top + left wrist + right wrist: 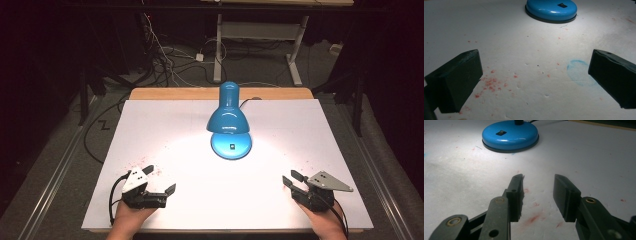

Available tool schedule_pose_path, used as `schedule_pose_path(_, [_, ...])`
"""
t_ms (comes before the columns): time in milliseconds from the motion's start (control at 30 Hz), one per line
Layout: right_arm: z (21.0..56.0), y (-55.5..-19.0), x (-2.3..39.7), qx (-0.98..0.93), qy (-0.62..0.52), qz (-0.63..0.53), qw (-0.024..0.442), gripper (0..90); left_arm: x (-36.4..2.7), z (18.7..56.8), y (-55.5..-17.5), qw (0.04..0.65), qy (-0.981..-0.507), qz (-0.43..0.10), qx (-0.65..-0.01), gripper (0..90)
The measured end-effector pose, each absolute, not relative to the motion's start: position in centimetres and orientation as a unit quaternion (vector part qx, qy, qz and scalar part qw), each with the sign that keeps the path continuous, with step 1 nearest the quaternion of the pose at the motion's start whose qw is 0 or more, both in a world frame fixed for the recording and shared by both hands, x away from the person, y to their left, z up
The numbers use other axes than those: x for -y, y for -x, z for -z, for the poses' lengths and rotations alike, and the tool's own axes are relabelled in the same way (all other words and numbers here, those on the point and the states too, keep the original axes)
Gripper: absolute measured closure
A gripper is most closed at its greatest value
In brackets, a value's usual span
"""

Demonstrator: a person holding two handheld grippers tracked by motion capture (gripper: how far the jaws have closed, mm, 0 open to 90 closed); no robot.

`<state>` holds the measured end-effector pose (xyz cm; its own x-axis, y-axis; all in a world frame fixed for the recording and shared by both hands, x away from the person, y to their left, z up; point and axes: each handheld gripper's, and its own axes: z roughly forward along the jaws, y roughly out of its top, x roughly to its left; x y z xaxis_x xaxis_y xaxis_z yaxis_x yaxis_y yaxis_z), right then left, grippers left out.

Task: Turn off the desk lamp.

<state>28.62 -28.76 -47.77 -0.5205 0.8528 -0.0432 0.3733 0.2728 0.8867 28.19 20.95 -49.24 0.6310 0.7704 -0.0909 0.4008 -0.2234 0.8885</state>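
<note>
Your table (150, 93) is the biggest thing here, a wooden top almost wholly covered by a white sheet (280, 150) that carries scattered red specks and, in your left gripper view, a faint blue ring mark (577, 72). Beyond the far edge lies a dark floor with loose cables (165, 55) and the legs of a metal stand (260, 45).

A blue desk lamp (228, 120) stands on the sheet, a little toward the far side and roughly midway between your hands. It is lit: its shade points down at its own round base (231, 146), and a bright pool of light spreads over the sheet around it. A small dark switch (501, 132) sits on top of the base.

Your left gripper (162, 181) rests at the near left of the sheet, well apart from the lamp. Its jaws stand wide open, with nothing between them but speckled sheet.

Your right gripper (291, 180) rests at the near right, equally far from the lamp. Its jaws are parted by a moderate gap, narrower than the left pair's, and they hold nothing. Both grippers point toward the lamp base.
</note>
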Motion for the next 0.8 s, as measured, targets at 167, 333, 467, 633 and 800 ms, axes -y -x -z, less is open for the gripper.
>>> schedule_pose_path(167, [47.76, -28.63, 28.72, -0.753, -0.410, -0.443, 0.261, 74.8, -20.91, 49.26, -28.21, 0.488, -0.761, -0.188, -0.384, 0.0])
schedule_pose_path(333, [47.64, -28.76, 28.80, -0.756, -0.406, -0.443, 0.259, 85.5, -20.96, 49.22, -28.20, 0.489, -0.760, -0.188, -0.385, 0.0])
schedule_pose_path(467, [47.65, -28.69, 28.70, -0.761, -0.400, -0.439, 0.260, 90.0, -21.07, 49.12, -28.14, 0.490, -0.759, -0.189, -0.384, 0.0])
schedule_pose_path(633, [47.42, -28.48, 28.70, -0.763, -0.397, -0.440, 0.259, 90.0, -21.00, 49.12, -28.15, 0.493, -0.756, -0.188, -0.387, 0.0])
schedule_pose_path(800, [47.30, -28.50, 28.81, -0.758, -0.397, -0.448, 0.259, 90.0, -20.90, 49.06, -28.05, 0.490, -0.758, -0.198, -0.383, 0.0])
